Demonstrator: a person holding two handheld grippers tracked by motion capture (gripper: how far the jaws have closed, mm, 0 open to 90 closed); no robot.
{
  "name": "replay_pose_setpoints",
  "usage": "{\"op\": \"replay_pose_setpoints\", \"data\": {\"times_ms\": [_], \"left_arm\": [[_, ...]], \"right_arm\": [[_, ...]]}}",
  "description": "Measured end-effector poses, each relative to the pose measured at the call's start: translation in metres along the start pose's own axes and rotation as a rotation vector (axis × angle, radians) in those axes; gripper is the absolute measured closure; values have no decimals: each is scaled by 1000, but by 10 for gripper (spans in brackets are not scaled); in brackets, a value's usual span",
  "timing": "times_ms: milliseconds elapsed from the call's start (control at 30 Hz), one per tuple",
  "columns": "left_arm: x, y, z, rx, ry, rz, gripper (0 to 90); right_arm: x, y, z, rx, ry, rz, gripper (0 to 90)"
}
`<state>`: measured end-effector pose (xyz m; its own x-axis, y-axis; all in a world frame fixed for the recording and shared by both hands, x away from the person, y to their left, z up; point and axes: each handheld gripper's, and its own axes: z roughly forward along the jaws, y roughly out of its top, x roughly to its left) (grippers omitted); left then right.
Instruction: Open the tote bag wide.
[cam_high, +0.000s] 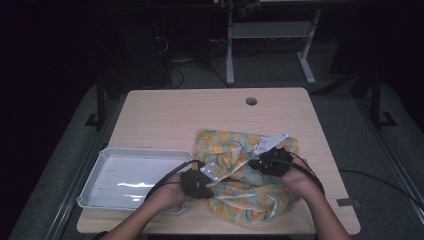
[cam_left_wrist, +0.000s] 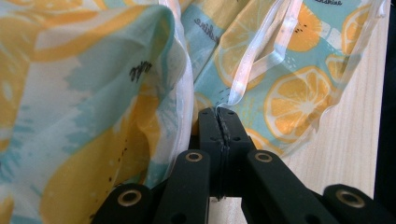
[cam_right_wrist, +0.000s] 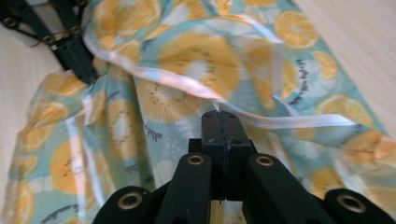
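The bag in front of you is soft clear plastic printed with orange slices on pale teal, crumpled and puffed, with a whitish translucent strip running along its mouth. It lies on the right half of the counter, near your edge, just right of the grey tray — the two look close but I can't tell whether they touch.

Long axis: in the high view the bag runs roughly from the near edge up and away, leaning a little left at the top, with the wider bunched end toward you. Which end is the mouth is not clear from above.

Your left tool sits at the bag's left edge; its jaws are pressed together on a thin fold of the clear strip, seen up close in the left gripper view. Your right tool is on the bag's upper right; its jaws are together too, pinching the whitish strip.

The right gripper view also catches the left tool at upper left, biting the same strip farther along — the high view is too coarse to show that. The left gripper view shows printed lettering on the film and bare counter at right.
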<state>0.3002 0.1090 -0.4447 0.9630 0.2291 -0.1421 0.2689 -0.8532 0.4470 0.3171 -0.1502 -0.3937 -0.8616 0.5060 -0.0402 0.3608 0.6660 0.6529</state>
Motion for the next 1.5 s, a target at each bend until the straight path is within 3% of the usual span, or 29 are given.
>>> {"op": "replay_pose_setpoints", "data": {"times_ms": [333, 467, 967, 1133, 1500], "left_arm": [[0, 0, 0, 0, -1, 2, 893], [0, -1, 0, 1, -5, 0, 893], [1, -1, 0, 0, -15, -8, 893], [1, -2, 0, -1, -16, -10, 893], [1, -2, 0, -4, -16, -14, 892]], "right_arm": [[-21, 7, -2, -34, -32, 39, 895], [-30, 8, -1, -60, -22, 68, 895], [-56, -4, 9, -32, -61, 136, 893], [-53, -4, 7, -35, -55, 149, 807], [-26, -6, -33, -63, -66, 121, 721]]}}
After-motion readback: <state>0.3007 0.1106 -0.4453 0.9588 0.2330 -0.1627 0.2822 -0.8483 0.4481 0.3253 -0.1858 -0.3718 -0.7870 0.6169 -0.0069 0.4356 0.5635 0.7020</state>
